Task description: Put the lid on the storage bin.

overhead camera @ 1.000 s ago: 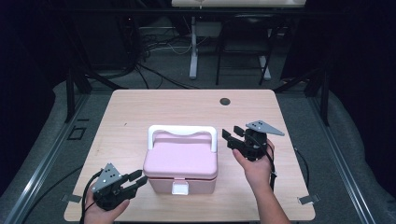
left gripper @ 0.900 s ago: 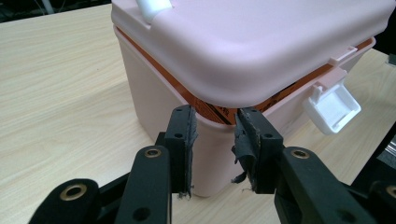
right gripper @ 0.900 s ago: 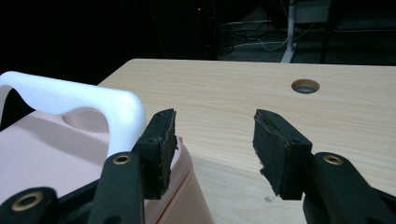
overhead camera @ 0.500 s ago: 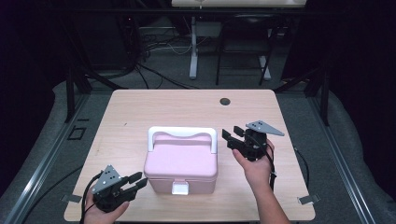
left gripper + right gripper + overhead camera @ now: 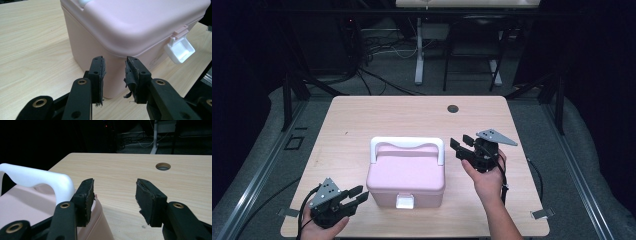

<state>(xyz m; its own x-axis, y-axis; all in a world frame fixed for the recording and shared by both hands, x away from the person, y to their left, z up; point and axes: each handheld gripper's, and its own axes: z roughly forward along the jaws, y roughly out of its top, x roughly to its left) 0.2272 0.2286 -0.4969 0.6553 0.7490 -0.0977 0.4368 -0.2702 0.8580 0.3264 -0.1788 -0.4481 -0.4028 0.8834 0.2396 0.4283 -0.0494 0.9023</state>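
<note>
likely light, rigid and slick, the pink box [image 5: 406, 176] near the worktop's [image 5: 362, 117] front edge suits its white handle [image 5: 407, 143]; both tongs, left [image 5: 356, 198] and right [image 5: 460, 147], gape empty.

No writing, label, brand, number or sign can be read anywhere in these views, whether on the pink box [image 5: 406, 176], its white latch [image 5: 180, 50] or the wooden table [image 5: 377, 120].

Pink box [image 5: 37, 220] cut off by frame edge.
</note>
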